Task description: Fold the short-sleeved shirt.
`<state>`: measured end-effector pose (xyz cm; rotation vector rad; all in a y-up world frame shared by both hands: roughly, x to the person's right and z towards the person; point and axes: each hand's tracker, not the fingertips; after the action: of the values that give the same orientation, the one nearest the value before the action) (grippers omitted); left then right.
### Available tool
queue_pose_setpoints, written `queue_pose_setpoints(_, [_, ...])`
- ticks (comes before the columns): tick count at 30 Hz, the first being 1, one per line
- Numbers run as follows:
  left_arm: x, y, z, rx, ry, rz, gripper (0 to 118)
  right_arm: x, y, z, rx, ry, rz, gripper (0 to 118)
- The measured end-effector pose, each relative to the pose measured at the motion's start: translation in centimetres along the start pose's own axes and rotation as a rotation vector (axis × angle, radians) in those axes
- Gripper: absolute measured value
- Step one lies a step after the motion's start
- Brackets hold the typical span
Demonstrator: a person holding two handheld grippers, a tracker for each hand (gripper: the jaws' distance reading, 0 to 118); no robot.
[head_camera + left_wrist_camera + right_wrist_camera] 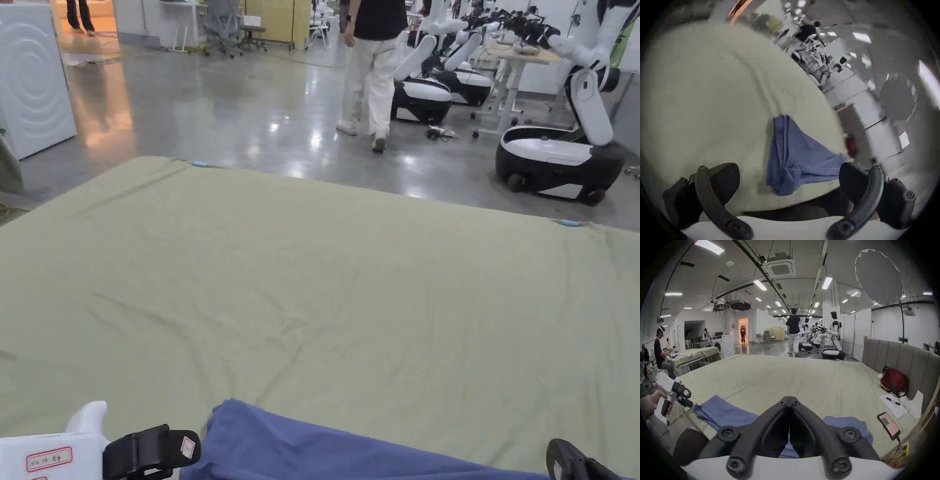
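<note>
At the near edge of the bed, lying rumpled on the pale green sheet: the blue short-sleeved shirt, spread sideways along that edge, one end bunched into folds and not yet squared up.

Off the bed's near left corner, held in a hand: the left tongs, released, jaws standing wide apart, hovering over the bunched end of the shirt without touching it. Blurred in their own camera's view.

Over the middle of the bed's near edge: the right tongs, clenched, tips pressed together with no cloth seen between them, shirt showing on either side behind the jaws.

On the bed's right side, against the grey padded headboard: a red bag. Nearer along that same side: a sheet of paper with a pen, then a phone with a lit screen and a cable plugged in, well apart from the shirt.

Beyond the bed's far edge, on the shiny floor: a person walking, beside parked white robots.
</note>
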<state>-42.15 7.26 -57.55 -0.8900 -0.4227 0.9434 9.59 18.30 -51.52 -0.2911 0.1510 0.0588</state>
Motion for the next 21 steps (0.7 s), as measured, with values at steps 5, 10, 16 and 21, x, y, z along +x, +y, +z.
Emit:
queue_pose_setpoints(5, [-5.6, 1.4, -5.3, -0.064, -0.437, 0.332, 118, -0.6, -0.5, -1.6, -0.056, 0.02, -0.047, 5])
queue_pose_setpoints(10, [-4.1, 0.6, -10.1, -0.192, -0.344, 0.24, 34, -0.9, -0.3, -3.5, -0.109, 0.042, -0.099, 5])
queue_pose_setpoints(16, [-2.2, 1.3, -8.7, -0.073, -0.024, 0.152, 6, -0.8, -0.9, -3.8, -0.128, 0.042, -0.114, 5])
queue_pose_setpoints(21, [1.0, 3.4, -4.5, 0.0, 0.314, -0.064, 6, -0.1, -1.0, -3.1, -0.117, 0.053, -0.134, 5])
